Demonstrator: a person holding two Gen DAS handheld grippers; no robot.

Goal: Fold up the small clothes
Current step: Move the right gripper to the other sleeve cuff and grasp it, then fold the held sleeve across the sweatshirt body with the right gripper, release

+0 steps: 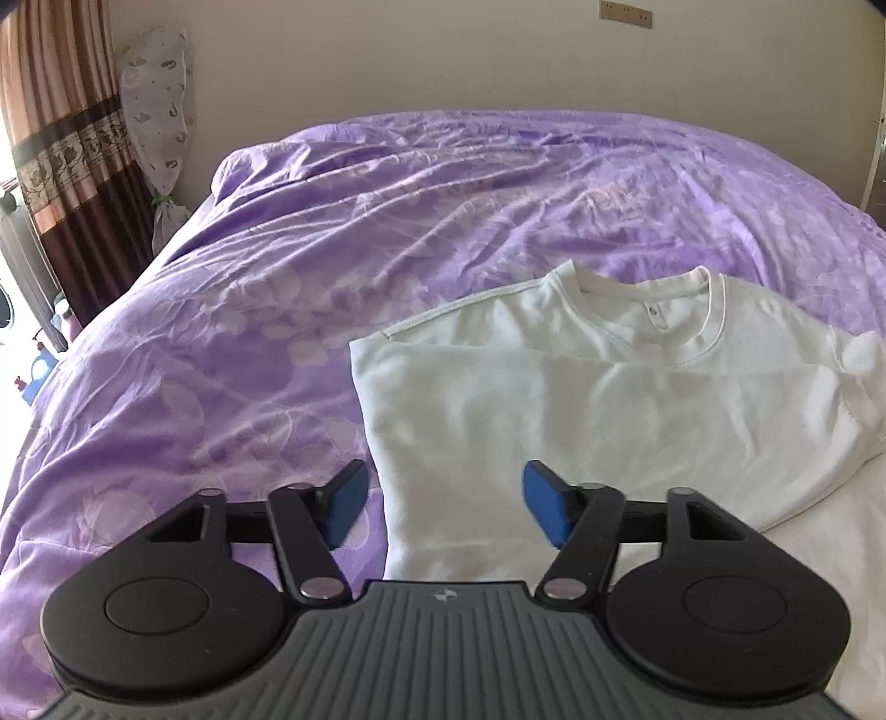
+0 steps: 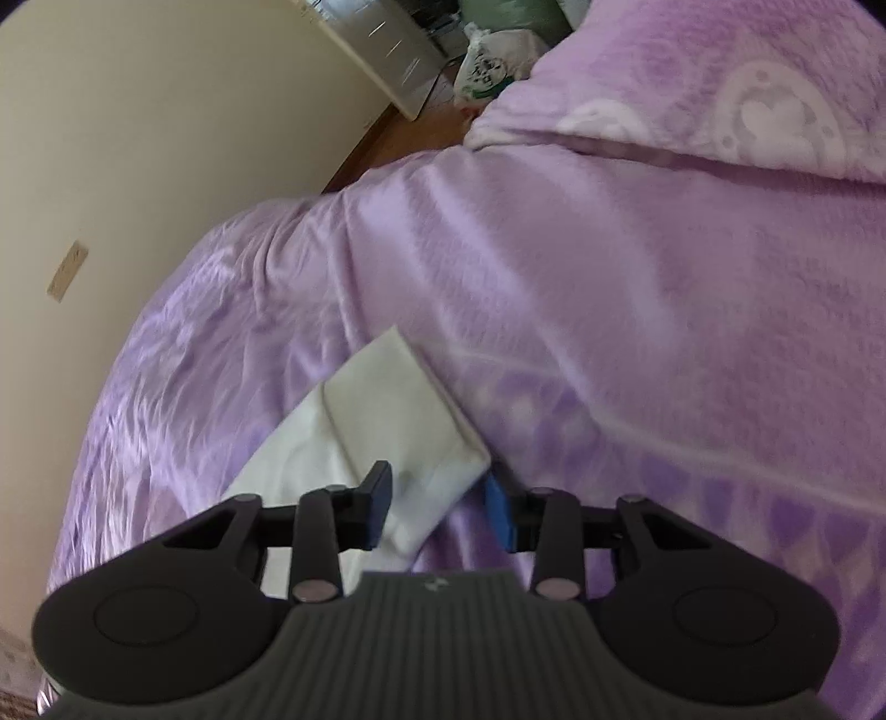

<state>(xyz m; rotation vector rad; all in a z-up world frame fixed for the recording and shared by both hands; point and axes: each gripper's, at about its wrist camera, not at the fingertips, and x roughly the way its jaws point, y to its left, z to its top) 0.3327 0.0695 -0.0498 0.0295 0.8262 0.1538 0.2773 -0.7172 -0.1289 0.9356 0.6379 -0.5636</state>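
A white T-shirt (image 1: 609,399) lies flat on the purple bed cover (image 1: 332,232), collar away from me, with its left side folded in to a straight edge. My left gripper (image 1: 446,507) hovers open over the shirt's lower left part, and that folded edge runs between its blue pads (image 1: 545,507). In the right wrist view a white sleeve end (image 2: 387,421) rests on the purple cover (image 2: 221,343). My right gripper (image 2: 440,507) is partly open, low over the sleeve's near corner, which lies between the fingers without either pad pressing on it.
A brown curtain (image 1: 66,138) and a tall object under a flowered cover (image 1: 160,111) stand left of the bed. A fleecy lilac blanket (image 2: 720,166) is piled on the right side. Beyond the bed are a wall, wooden floor (image 2: 398,133), white furniture (image 2: 382,50) and bags (image 2: 493,66).
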